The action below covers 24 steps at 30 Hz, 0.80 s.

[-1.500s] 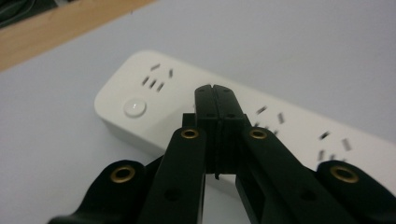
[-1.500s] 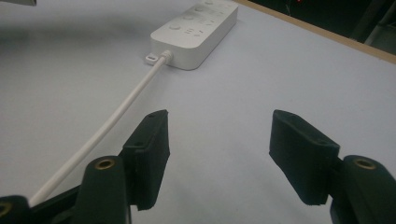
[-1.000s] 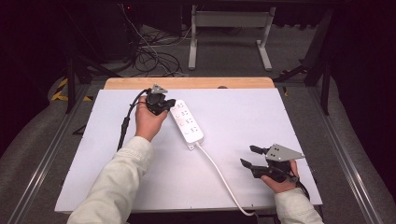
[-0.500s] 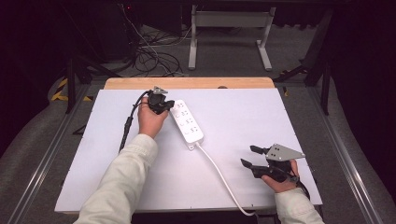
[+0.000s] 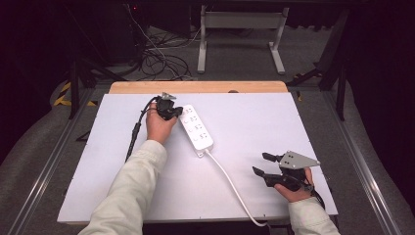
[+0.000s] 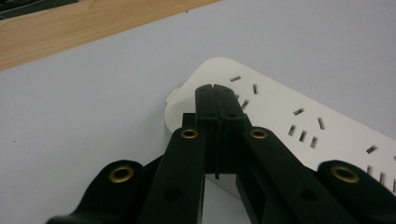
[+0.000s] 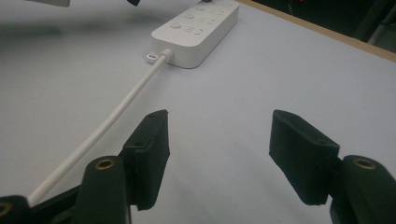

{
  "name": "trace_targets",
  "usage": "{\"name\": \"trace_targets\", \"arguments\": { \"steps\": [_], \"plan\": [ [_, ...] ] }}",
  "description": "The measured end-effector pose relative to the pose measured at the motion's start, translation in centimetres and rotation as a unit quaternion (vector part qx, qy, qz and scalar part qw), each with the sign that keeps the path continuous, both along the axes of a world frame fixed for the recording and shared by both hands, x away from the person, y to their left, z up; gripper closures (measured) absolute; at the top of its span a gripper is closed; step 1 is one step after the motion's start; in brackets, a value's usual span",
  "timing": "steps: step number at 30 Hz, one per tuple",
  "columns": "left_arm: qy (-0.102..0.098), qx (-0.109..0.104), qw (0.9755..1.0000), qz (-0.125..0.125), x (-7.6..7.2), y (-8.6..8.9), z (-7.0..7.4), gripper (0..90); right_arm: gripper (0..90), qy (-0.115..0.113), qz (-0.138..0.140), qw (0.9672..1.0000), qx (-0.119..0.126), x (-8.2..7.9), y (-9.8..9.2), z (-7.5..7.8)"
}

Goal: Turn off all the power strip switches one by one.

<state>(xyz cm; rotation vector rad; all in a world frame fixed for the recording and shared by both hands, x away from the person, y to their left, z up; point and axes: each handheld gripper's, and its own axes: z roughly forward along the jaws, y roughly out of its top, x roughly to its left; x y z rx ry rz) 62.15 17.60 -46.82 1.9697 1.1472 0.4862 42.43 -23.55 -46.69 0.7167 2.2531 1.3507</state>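
Left gripper view: left tool (image 6: 216, 91) jaws pressed together, empty, tips over far end of white plastic power strip (image 6: 299, 126). Right tool (image 7: 219, 154) jaws wide apart, empty, above white tabletop (image 7: 261, 74).

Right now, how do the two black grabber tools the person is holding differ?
The left gripper has its jaws pressed shut, while the right gripper holds its jaws wide apart with nothing between them. The left gripper sits at the far end of the white power strip; the right gripper rests apart from it, beside its cord. Both are black and hand-held.
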Motion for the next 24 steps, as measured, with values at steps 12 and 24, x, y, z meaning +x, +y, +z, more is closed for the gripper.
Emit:
{"name": "trace_targets", "arguments": {
  "steps": [12, 24],
  "plan": [
    [-0.006, 0.019, 0.9998, 0.004, -0.2, -0.4, 0.0, 90.0, 38.6, 0.001, 0.004, 1.0, -0.002, 0.0, 0.0, 0.0],
    [-0.023, -0.016, 0.9995, 0.013, -1.2, 0.2, 2.0, 83.9, 38.6, 0.0, -0.001, 1.0, 0.004, -0.1, -0.3, -0.1]
  ]
}}
